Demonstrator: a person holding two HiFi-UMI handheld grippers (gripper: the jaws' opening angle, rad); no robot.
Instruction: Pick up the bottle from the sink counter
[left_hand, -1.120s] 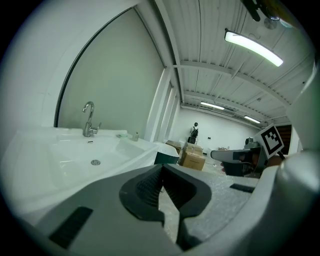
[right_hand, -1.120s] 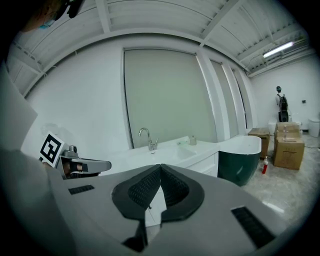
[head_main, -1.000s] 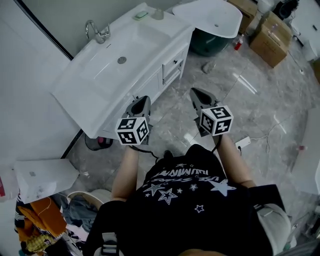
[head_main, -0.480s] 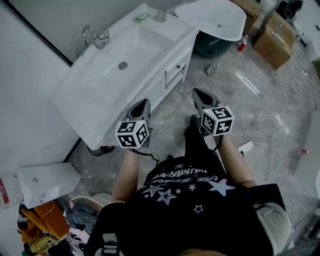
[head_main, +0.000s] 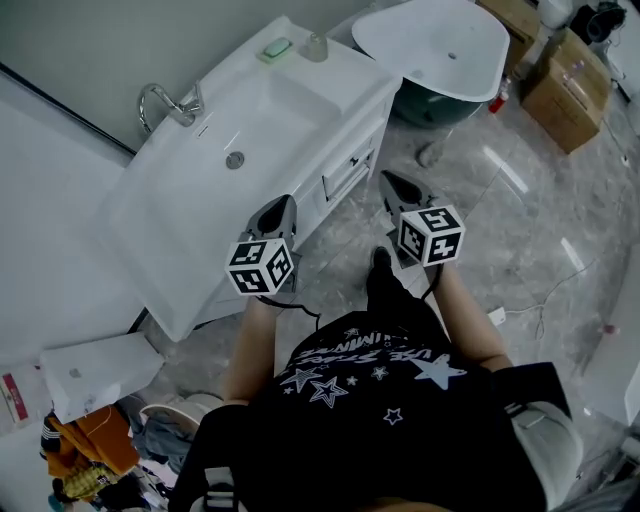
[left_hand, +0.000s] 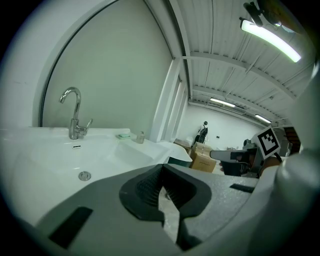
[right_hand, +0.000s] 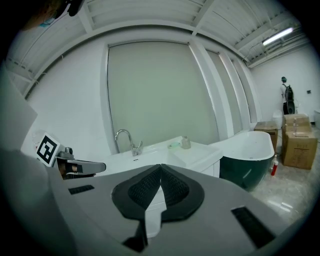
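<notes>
Both claws are pinched fully together with nothing between them: the left gripper (head_main: 281, 210) hangs over the front lip of the sink counter (head_main: 150, 230), across the basin from the faucet (head_main: 168, 101), and the right gripper (head_main: 389, 184) hovers over the floor beyond the counter's cabinet end, farther again from the faucet. The bottle (head_main: 316, 46), small and clear, stands upright at the counter's back corner, along the back edge from the faucet and just past the green soap dish (head_main: 277, 47), which lies between the two. Neither claw is near it; the whole basin, with its drain (head_main: 235, 160) below the faucet, lies between the left one and the bottle. Over the last second the counter has slid lower and more central in the head view, and a foot (head_main: 380, 262) now shows ahead of the body, so the person appears to be stepping in; the claws have kept their pose and have not opened. I judge that this is still the approach: a claw, probably the right, must open and travel to that back corner. Beyond the bottle, away from the faucet, sits a white bathtub (head_main: 440, 40).
</notes>
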